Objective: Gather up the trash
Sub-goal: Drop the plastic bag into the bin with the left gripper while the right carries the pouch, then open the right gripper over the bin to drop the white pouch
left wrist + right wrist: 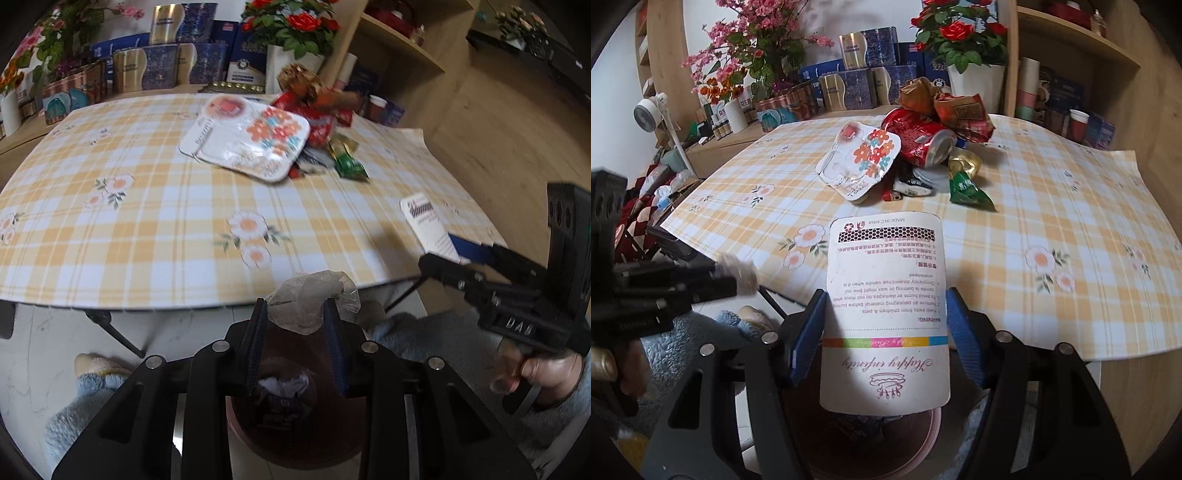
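A folding table (110, 229) with a yellow and white checked cloth printed with small flowers stands in front of wooden shelves. On the shelves behind it are blue and gold boxes (864, 79), a white pot of red roses (964, 40) and pink artificial flowers (753, 40).

Near the far side of the table lies a heap of trash: a crushed red drink can (919, 142), a flat plastic package with orange and blue flowers (858, 162), a green wrapper (967, 190), a gold wrapper (964, 162) and brown crumpled wrappers (945, 103).

The left gripper (295, 321) is closed on a crumpled piece of clear plastic film (314, 302), which sticks up between its two pads. It is over the near edge of the table, and below it stands a dark brown bin (295, 432) with some paper already inside.

The right gripper (884, 328) holds a white printed card (886, 295) by its two long sides; the blue pads press on it, quite wide apart. The card has a warning text and a coloured stripe, and its lower end hangs above the rim of the same bin (934, 424). In the left wrist view this gripper is at the right edge, with a hand (543, 373) around its handle. Light blue fluffy sleeves (81, 406) are seen near the bin.
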Tool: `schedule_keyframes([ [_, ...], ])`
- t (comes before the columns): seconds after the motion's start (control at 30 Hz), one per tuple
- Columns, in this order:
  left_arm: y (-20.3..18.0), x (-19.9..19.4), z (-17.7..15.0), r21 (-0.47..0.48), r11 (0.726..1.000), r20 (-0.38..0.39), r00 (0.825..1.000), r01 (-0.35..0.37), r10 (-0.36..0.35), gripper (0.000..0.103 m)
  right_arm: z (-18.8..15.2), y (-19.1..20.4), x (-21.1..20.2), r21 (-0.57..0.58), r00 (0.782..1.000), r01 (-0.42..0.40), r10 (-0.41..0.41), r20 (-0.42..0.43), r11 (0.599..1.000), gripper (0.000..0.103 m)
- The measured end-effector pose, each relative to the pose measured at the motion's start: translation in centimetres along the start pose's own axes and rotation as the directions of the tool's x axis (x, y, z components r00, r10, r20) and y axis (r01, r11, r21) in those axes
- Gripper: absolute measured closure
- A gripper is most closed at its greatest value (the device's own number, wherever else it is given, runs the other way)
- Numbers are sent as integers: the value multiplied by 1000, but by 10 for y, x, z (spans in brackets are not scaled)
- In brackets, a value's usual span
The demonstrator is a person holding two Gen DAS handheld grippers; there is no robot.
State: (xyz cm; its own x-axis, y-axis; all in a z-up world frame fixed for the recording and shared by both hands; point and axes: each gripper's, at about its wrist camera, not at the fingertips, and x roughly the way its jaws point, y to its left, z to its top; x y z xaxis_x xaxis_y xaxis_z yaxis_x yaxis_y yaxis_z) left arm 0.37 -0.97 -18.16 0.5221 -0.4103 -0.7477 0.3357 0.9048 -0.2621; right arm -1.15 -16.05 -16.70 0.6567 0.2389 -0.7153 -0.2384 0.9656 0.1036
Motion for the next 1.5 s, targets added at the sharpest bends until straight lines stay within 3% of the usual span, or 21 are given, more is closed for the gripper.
schedule_keyframes([
  [0.33, -14, 29, -39, 31, 999, -81, 997, 23, -20, 69, -32, -2, -15, 15, 1000, 13, -13, 10, 1000, 38],
  [0.5, -5, 23, -42, -12, 1000, -20, 1000, -5, 5, 35, -46, -1, -10, 26, 1000, 7, -7, -2, 1000, 38],
  [0.7, 12, -4, -40, -96, 988, 96, 987, -124, 133, 12, -52, 12, -3, -6, 999, -36, 36, -12, 999, 37],
  [0.83, 26, -20, -41, -160, 970, 157, 966, -182, 207, 9, -58, 28, 14, -74, 997, -60, 56, -51, 995, 36],
  [1.03, 50, -16, -45, -256, 948, 126, 966, -190, 228, 9, -70, 47, 43, -140, 989, -76, 57, -137, 987, 36],
  [1.43, 46, -3, -47, -228, 950, 84, 968, -214, 238, 9, -76, 37, 52, -98, 983, -69, 52, -174, 993, 34],
  [1.47, 46, -3, -47, -225, 950, 83, 968, -215, 239, 9, -76, 37, 51, -97, 983, -71, 53, -173, 993, 32],
  [1.5, 45, -3, -47, -224, 950, 82, 967, -216, 240, 9, -75, 37, 52, -96, 984, -72, 54, -172, 993, 25],
])
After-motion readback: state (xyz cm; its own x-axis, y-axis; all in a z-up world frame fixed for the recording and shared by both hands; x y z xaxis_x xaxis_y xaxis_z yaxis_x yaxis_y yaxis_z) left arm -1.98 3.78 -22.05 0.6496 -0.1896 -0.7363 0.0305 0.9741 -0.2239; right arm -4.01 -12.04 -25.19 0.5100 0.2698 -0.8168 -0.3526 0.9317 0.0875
